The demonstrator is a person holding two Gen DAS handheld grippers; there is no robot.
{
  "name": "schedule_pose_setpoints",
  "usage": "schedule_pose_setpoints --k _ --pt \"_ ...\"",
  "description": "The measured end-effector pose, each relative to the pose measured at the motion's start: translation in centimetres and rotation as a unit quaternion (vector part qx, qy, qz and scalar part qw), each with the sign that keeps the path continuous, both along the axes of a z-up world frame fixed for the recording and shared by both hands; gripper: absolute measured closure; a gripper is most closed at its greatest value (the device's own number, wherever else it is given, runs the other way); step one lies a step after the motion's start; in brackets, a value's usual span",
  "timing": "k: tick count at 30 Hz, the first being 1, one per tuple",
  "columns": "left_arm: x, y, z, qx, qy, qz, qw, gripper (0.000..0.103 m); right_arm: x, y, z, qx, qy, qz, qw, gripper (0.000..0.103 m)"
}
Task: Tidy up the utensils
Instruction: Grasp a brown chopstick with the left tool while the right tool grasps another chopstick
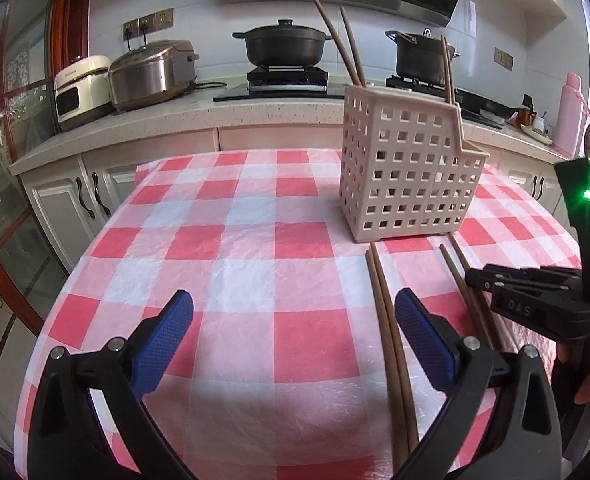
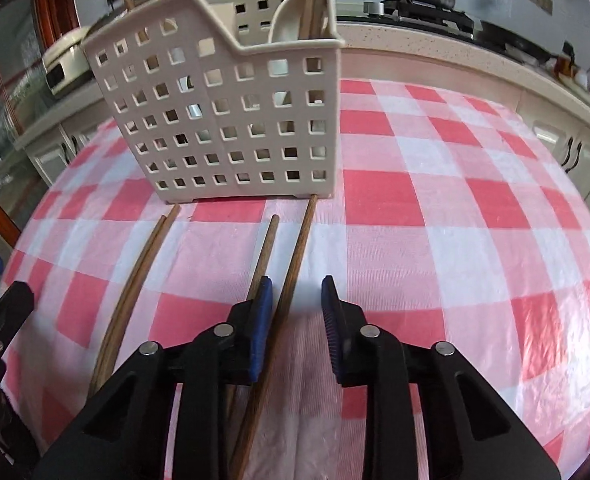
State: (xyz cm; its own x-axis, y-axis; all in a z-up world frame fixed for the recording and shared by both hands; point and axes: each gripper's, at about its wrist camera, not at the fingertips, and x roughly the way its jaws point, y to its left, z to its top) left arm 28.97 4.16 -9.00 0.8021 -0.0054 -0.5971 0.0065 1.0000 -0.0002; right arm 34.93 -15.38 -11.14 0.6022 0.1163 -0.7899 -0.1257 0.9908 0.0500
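Legible markings are few. On the black body of the right gripper (image 1: 535, 308), seen from the left wrist view, raised letters read "OAS"; whether further characters precede or follow cannot be told. The cream-coloured countertop appliance (image 1: 80, 90) beside the steel cooker carries a short line of brand lettering on its front, too small and blurred to read. No other text, number, label or sign can be made out in either view.
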Motion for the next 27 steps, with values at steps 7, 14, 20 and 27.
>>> schedule_pose_setpoints --k 7,14,20,27 --pt "1.5 -0.7 -0.8 0.011 0.037 -0.009 0.9992 0.006 -0.2 -0.4 -0.1 -0.013 -0.003 0.002 1.000 0.096" --pt "4.4 -2.8 -2.1 0.028 0.082 -0.025 0.9960 0.022 -1.3 -2.2 -0.1 0.024 -0.001 0.006 1.000 0.096" --pt "6.0 -3.8 -3.4 0.035 0.111 -0.028 0.9928 0.028 -1.5 -3.0 -0.1 0.049 0.004 0.009 0.999 0.096" --pt "6.8 -3.7 -3.6 0.034 0.119 -0.022 0.9920 0.035 -1.5 -3.3 -0.2 0.065 0.007 0.012 0.998 0.096"
